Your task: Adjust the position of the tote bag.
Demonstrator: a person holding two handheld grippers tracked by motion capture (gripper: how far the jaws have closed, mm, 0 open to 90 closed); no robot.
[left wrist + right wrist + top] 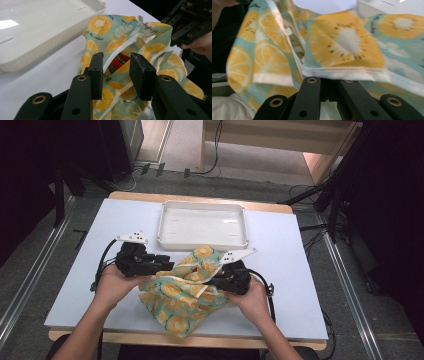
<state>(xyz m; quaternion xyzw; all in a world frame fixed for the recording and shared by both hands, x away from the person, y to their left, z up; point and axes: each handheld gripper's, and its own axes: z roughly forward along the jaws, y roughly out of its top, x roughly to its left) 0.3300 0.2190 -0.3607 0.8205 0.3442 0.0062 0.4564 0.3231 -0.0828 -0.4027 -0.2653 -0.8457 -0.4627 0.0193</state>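
A cloth bag (176, 296) printed with orange and kiwi slices on pale green lies crumpled at the middle of the white table. My left gripper (169, 266) is at the bag's left edge. In the left gripper view its jaws (116, 63) stand open over the bag's mouth (147, 47), where a red and dark item (120, 59) shows inside. My right gripper (217, 276) is at the bag's right side. In the right gripper view that gripper (329, 81) is shut on the bag's white hem (342, 72), and the cloth (344, 45) hides its tips.
A shallow white tray (202, 243) stands just beyond the bag, at the back centre of the table (280, 265). Its wall (50, 42) lies to the left in the left gripper view. The person's hands hold both grippers near the table's front edge.
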